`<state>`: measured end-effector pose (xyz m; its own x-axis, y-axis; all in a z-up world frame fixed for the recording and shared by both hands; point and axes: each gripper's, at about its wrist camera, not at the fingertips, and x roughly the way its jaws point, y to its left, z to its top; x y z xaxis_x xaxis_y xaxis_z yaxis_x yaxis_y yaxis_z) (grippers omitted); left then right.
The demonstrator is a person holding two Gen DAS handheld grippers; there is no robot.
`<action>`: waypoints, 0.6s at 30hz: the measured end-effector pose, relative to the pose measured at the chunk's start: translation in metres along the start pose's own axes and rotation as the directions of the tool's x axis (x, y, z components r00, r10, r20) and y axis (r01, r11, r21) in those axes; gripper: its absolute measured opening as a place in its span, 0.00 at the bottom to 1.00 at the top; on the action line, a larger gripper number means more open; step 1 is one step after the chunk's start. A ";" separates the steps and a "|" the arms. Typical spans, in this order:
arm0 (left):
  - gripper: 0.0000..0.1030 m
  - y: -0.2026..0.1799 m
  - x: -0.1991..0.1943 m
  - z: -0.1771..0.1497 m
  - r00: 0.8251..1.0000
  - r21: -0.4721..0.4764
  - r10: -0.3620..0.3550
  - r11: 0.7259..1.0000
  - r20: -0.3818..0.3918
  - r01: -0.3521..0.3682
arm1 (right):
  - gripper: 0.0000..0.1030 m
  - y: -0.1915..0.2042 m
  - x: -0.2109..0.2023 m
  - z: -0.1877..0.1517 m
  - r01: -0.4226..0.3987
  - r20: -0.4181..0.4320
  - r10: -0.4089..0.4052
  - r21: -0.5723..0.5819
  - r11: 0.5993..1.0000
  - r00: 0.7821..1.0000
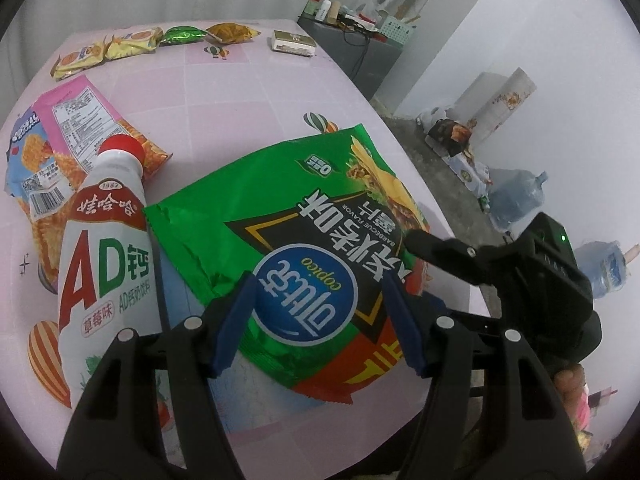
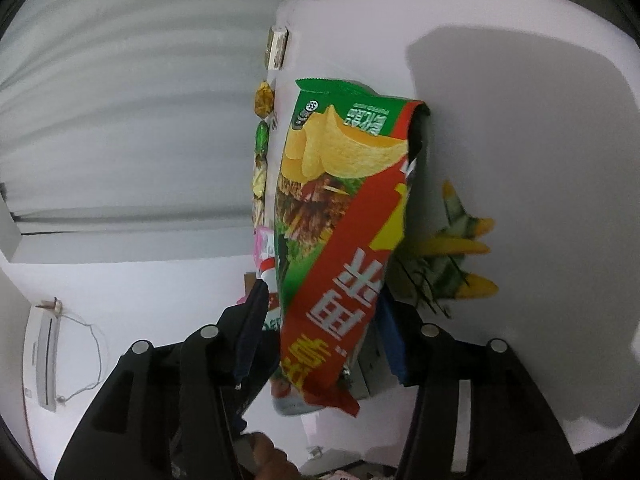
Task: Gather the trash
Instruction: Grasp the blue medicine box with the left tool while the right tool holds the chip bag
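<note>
My right gripper (image 2: 320, 344) has its fingers (image 2: 250, 334) either side of the green Copico barbecue chip bag (image 1: 304, 248), at the red end of it, and it looks like a pinch, though I cannot tell how firmly the pads bite. From the left wrist view the right gripper (image 1: 424, 240) comes in from 3 o'clock and meets the bag's edge there. The bag lies over the pink counter (image 1: 248, 92), reaching from centre toward 6 o'clock.

My left gripper (image 1: 320, 320) hovers over the bag's near end with its blue fingers (image 1: 234, 328) spread wide, holding nothing.

Just beside the bag at 9 o'clock lies the AD calcium milk bottle (image 1: 104, 264), red cap pointing away from me, its neck resting on a pink snack bag (image 1: 76, 120) and a blue wrapper (image 1: 24, 148). Far off at 11 to 12 o'clock sits a row of small snack packets (image 1: 120, 46), with a small box (image 1: 292, 42) near 1 o'clock.

The risks, as I judge them: the foil is slick and puffy, so a one-edge grip could slip or let the bag swing. Dragging it sideways could set the bottle rolling. If the open mouth tips down, crumbs may spill. Closing the left fingers now might crush the bag rather than steady it.
</note>
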<state>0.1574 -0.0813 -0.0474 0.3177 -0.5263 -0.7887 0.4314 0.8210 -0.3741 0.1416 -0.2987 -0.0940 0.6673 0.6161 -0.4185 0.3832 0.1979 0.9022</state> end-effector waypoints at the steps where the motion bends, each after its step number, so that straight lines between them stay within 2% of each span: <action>1: 0.58 0.000 0.000 -0.001 1.000 -0.002 -0.002 1.000 0.002 0.002 | 0.47 0.001 0.002 0.001 0.009 0.008 -0.009 -0.002 1.000 1.000; 7: 0.58 0.002 -0.002 -0.003 1.000 -0.018 -0.023 1.000 0.010 0.023 | 0.27 -0.003 0.005 0.003 0.033 0.033 -0.032 -0.019 0.999 0.999; 9: 0.58 0.004 -0.004 -0.005 0.998 -0.034 -0.061 0.997 0.015 0.062 | 0.24 -0.003 0.002 0.002 0.035 0.039 -0.034 -0.032 0.999 0.999; 11: 0.58 0.005 -0.008 -0.007 0.997 -0.042 -0.069 0.997 0.018 0.070 | 0.20 -0.002 -0.002 0.002 0.043 0.050 -0.040 -0.053 0.998 0.998; 13: 0.60 0.005 -0.014 -0.009 0.999 -0.039 -0.039 0.998 0.033 0.040 | 0.15 -0.002 -0.009 0.004 0.047 0.071 -0.042 -0.066 0.997 0.997; 15: 0.61 0.006 -0.019 -0.011 0.999 -0.025 0.006 1.000 0.048 -0.005 | 0.14 -0.003 -0.018 0.010 0.047 0.097 -0.041 -0.067 0.997 0.994; 18: 0.70 0.006 -0.019 -0.013 0.994 -0.003 0.096 0.995 0.050 -0.096 | 0.13 -0.006 -0.033 0.014 0.049 0.126 -0.040 -0.070 0.996 0.991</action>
<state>0.1427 -0.0633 -0.0409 0.3996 -0.4559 -0.7953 0.3962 0.8683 -0.2986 0.1267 -0.3306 -0.0872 0.7267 0.5069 -0.4637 0.3696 0.2806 0.8858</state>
